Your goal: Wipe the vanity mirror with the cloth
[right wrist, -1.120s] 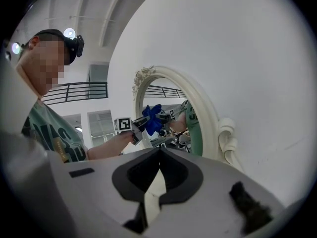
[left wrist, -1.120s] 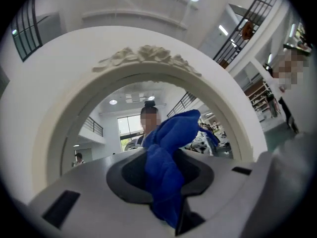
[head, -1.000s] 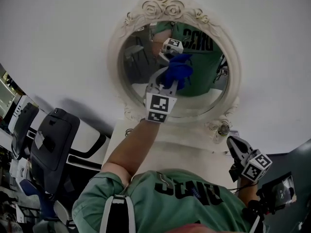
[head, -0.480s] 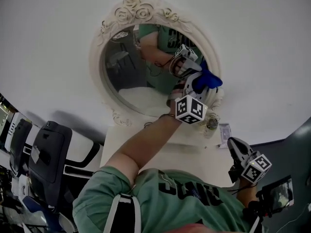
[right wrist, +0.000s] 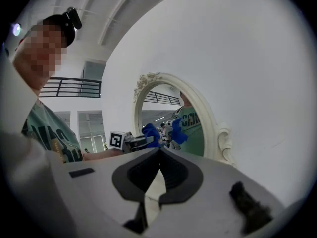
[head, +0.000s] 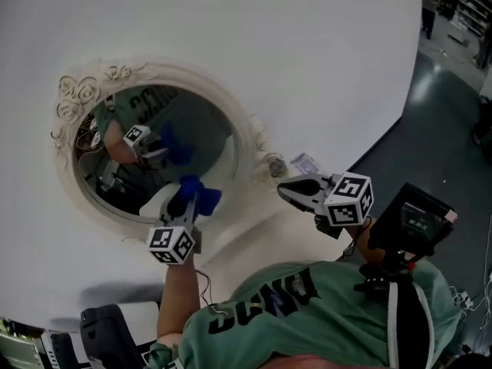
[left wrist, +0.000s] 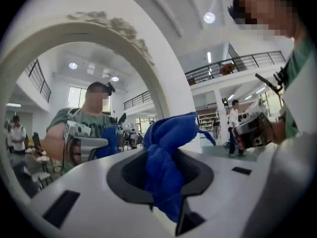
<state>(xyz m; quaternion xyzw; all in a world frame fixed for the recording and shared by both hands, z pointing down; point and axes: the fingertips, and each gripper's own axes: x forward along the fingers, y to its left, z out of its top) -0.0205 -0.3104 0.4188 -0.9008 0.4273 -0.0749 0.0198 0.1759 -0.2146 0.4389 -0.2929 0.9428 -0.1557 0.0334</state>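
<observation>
The oval vanity mirror (head: 131,152) in its cream carved frame (head: 77,91) hangs on the white wall at the left of the head view. My left gripper (head: 191,200) is shut on a blue cloth (head: 197,193), which it presses against the glass at the lower rim. In the left gripper view the cloth (left wrist: 166,157) bunches out between the jaws of the left gripper (left wrist: 166,185), with the glass (left wrist: 59,108) just ahead. My right gripper (head: 296,191) is shut with nothing in it, away from the mirror near the vanity top. The right gripper (right wrist: 159,150) looks toward the mirror (right wrist: 163,115).
A small glass jar (head: 274,164) and a little card (head: 304,162) stand on the white vanity top (head: 246,241) beside the frame. A device with a screen (head: 415,221) sits at the right. Grey floor (head: 446,91) lies beyond, and a dark chair (head: 108,340) shows at the bottom left.
The head view has swung and rolled, so the mirror now sits at the left. The left gripper has slid the cloth along the glass away from the jar. The right gripper is higher in view.
</observation>
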